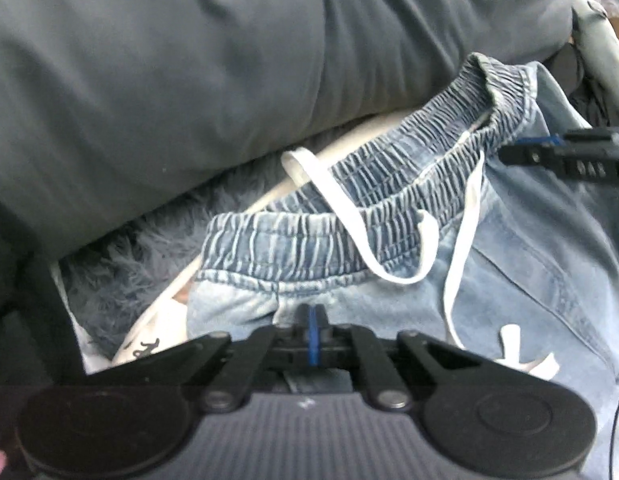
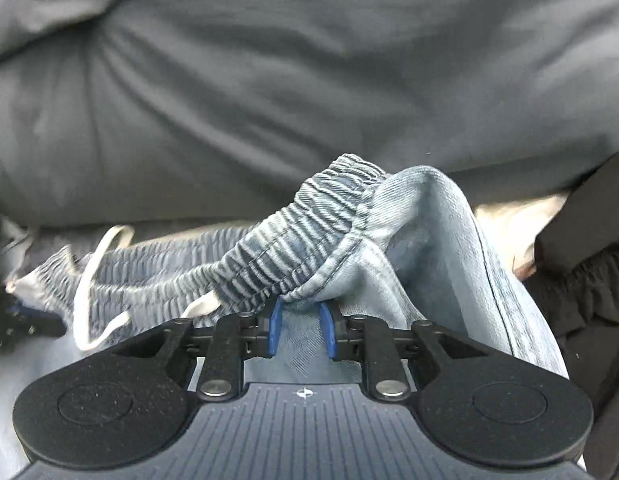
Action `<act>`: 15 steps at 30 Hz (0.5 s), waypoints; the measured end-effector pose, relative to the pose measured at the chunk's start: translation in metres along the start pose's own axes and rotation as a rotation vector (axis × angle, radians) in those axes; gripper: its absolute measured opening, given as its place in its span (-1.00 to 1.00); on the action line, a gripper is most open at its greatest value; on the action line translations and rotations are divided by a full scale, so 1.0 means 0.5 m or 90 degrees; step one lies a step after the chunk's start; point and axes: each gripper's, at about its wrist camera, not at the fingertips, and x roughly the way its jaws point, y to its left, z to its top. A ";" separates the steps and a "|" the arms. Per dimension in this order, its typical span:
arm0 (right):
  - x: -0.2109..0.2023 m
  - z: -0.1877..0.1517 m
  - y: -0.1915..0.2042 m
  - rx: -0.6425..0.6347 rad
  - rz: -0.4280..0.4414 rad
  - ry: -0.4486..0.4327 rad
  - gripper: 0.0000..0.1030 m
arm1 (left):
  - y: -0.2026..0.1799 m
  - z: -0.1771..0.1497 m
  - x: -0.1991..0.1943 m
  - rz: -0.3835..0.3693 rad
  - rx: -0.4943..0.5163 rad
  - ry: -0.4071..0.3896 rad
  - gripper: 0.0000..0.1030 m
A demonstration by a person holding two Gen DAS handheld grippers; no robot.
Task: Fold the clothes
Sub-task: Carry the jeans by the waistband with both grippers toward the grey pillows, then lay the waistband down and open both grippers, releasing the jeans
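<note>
Light blue denim pants (image 1: 529, 260) with a ribbed elastic waistband (image 1: 349, 208) and a white drawstring (image 1: 341, 204) lie spread in front of me. My left gripper (image 1: 313, 314) is shut, its blue pads pressed together on the denim just below the waistband; I cannot tell whether cloth is pinched. In the right wrist view the waistband (image 2: 293, 240) bunches up over my right gripper (image 2: 301, 320). Its blue pads stand apart with denim lying loose between them. The right gripper (image 1: 509, 152) also shows at the far end of the waistband in the left wrist view.
A large grey cushion (image 1: 189, 60) rises right behind the pants. A fluffy blue-grey throw (image 1: 121, 272) and a white printed item (image 1: 149, 344) lie at the left. A black garment (image 2: 581, 280) sits to the right of the pants.
</note>
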 end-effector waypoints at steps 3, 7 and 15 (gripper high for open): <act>0.031 0.010 -0.018 0.027 -0.004 0.007 -0.52 | 0.003 0.002 0.007 -0.001 -0.003 -0.004 -0.95; 0.071 0.020 -0.043 0.072 -0.003 0.032 -0.53 | -0.011 0.018 -0.035 -0.010 -0.025 -0.025 -0.94; 0.011 0.014 -0.037 0.065 0.015 0.016 -0.49 | -0.043 0.090 -0.051 -0.045 -0.033 -0.093 -0.39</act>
